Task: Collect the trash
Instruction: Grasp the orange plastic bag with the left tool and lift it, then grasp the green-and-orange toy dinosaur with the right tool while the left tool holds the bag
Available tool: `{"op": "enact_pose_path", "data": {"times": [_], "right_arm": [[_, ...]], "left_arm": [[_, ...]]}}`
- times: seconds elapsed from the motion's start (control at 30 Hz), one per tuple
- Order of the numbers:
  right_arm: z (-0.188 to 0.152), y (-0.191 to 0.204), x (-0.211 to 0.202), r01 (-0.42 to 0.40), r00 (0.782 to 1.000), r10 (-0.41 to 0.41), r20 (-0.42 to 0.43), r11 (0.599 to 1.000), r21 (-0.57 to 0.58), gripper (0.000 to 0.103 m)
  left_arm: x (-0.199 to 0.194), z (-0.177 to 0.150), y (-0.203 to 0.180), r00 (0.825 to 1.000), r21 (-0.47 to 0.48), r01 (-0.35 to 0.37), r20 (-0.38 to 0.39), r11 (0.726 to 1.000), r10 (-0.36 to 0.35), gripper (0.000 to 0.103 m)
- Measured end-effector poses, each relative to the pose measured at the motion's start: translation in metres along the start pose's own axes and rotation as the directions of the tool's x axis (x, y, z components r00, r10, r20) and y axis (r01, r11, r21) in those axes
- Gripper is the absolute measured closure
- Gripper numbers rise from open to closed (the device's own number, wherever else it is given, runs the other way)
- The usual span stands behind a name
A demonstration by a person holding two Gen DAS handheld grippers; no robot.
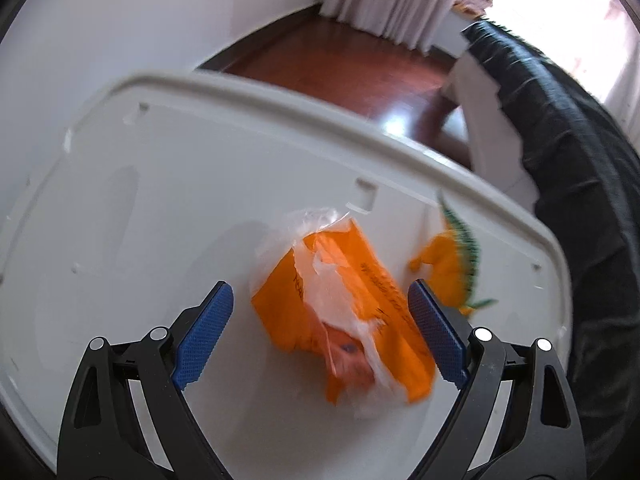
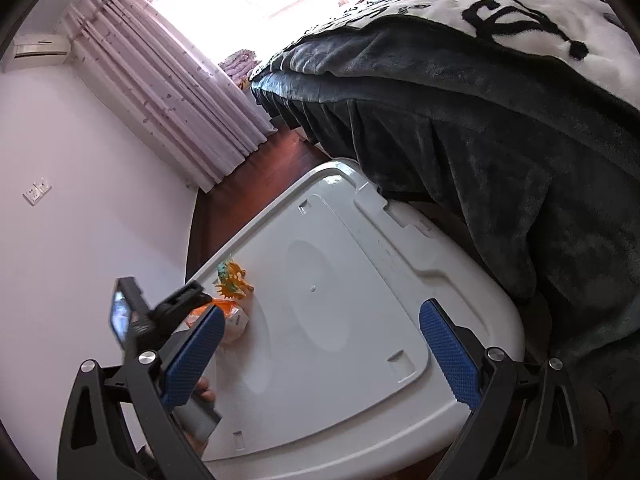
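The dark blanket-covered bed (image 2: 500, 128) fills the right side of the room, and pushed against it stands a large white plastic lid (image 2: 340, 280) that serves as the bench for the small things. Most of that lid is bare; the task's things sit together near 1 of its edges, the one toward the white wall in the right wrist view.

The trash is an orange wrapper in crumpled clear film (image 1: 344, 312), lying flat on the lid. Just beside it, apart from it or barely touching, stands an orange and green toy dinosaur (image 1: 452, 264), which looks like a toy rather than rubbish.

The left gripper (image 1: 320, 336) hangs above the wrapper with its 2 fingers spread wide and nothing pinched; the wrapper lies between them and a little beyond. The right gripper (image 2: 320, 356) is also spread and empty, over bare lid well apart from the wrapper.

The step in hand is judged to be the left gripper's descent onto the wrapper. To do it well, centre the fingers over the bunched middle of the film, where there is bulk to catch, and come down until the tips nearly touch the lid before closing. Keep the right-hand finger clear of the dinosaur so it is not swept along. The film is slippery and light, so close firmly and lift slowly
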State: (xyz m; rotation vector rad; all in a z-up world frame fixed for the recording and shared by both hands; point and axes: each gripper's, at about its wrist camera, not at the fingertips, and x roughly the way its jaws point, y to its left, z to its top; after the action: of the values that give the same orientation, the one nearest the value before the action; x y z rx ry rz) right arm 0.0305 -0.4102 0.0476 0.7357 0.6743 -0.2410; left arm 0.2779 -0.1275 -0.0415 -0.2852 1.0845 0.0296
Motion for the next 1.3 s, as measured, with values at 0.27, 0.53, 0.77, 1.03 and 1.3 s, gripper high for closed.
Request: {"op": "enact_pose_path", "data": {"times": [0.27,0.53,0.77,1.03,1.3], "right_arm": [[0.002,-0.011,-0.003,-0.02,1.0,0.02,-0.008,0.999,0.049,0.007],[-0.001,-0.009,-0.003,-0.027,1.0,0.027,-0.012,0.998,0.051,0.007],[-0.001,-0.007,0.003,-0.021,1.0,0.022,-0.018,0.998,0.053,0.007],[-0.01,0.008,0.017,-0.016,0.998,0.016,-0.053,1.0,0.004,0.007],[-0.029,0.041,0.033,-0.014,0.995,0.004,-0.1,0.995,-0.099,0.007]], "left_arm": [[0.018,-0.005,-0.004,0.996,0.064,-0.075,0.053,0.995,0.072,0.011],[0.011,-0.015,0.001,0.989,0.172,-0.054,0.146,0.984,0.028,0.034],[-0.002,-0.02,0.021,0.993,0.252,0.04,0.099,0.967,-0.067,0.062],[-0.025,-0.038,0.088,0.994,0.296,0.093,0.03,0.951,-0.107,0.072],[-0.06,-0.068,0.157,0.989,0.294,0.143,-0.075,0.945,-0.126,0.074]]}}
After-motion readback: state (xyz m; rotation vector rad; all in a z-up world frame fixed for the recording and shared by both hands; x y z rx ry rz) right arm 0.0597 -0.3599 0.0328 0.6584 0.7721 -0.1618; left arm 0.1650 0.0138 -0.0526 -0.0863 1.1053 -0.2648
